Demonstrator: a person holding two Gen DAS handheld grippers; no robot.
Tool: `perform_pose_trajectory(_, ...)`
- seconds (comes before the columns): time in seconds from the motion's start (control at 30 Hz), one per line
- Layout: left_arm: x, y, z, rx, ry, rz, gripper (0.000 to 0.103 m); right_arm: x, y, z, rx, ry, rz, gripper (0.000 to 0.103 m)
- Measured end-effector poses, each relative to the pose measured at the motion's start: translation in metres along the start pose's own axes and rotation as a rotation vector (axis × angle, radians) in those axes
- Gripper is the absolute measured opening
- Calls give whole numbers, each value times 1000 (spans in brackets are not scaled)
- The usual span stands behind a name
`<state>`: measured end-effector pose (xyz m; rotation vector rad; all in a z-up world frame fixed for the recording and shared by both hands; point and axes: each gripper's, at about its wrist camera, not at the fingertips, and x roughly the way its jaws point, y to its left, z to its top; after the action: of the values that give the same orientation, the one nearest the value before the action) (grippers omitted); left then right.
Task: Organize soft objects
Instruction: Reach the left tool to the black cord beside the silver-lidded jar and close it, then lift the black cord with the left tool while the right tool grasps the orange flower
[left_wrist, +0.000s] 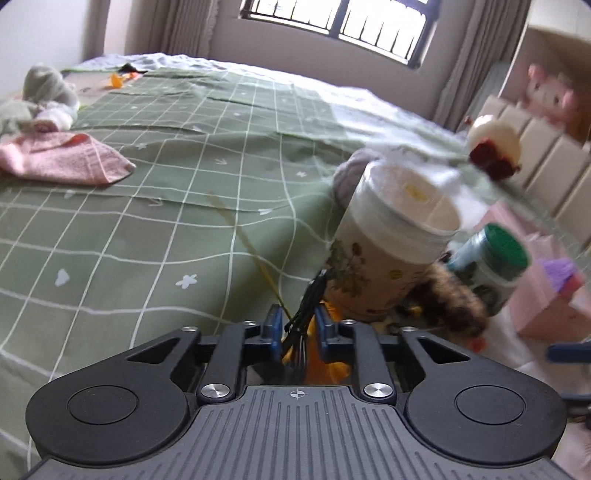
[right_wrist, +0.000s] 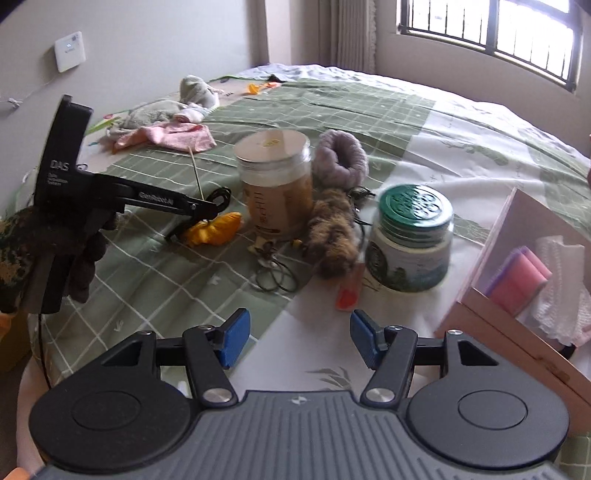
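a: so where were we? our left gripper (left_wrist: 295, 328) had its pads pinched together on the yellow scrunchie (right_wrist: 216, 230), with a black cord (left_wrist: 306, 306) caught between them too, just beside the tan jar (right_wrist: 275, 184) on the bed (left_wrist: 147, 221).

b: yeah, and our right gripper (right_wrist: 297, 341) hung with its jaws apart and nothing in them, near the pink box (right_wrist: 517, 295). we guessed the soft stuff was headed there, since some already sat inside.

Both wrist cams look down fwd over bed (left_wrist: 155, 206), sharing jars (right_wrist: 275, 184).
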<state>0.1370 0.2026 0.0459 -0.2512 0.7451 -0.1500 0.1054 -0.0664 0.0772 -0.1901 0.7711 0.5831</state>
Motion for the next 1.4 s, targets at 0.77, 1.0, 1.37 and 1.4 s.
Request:
perform_pose_trajectory(0.77,-61,-40,-24,266,-116,-164,19,41,49,-19,-88,22,15,60)
perform_pose_trajectory(1.0,4,-65,-14,407,50,68,19,34,30,-47,-1,2,13,61)
perform_pose_trajectory(1.37,24,-46,-12,298,104,93,26,38,30,-59,12,5,103,101)
perform_pose_trajectory(1.4,23,-46,-13,286,93,101,23,40,31,-58,14,11,110,103)
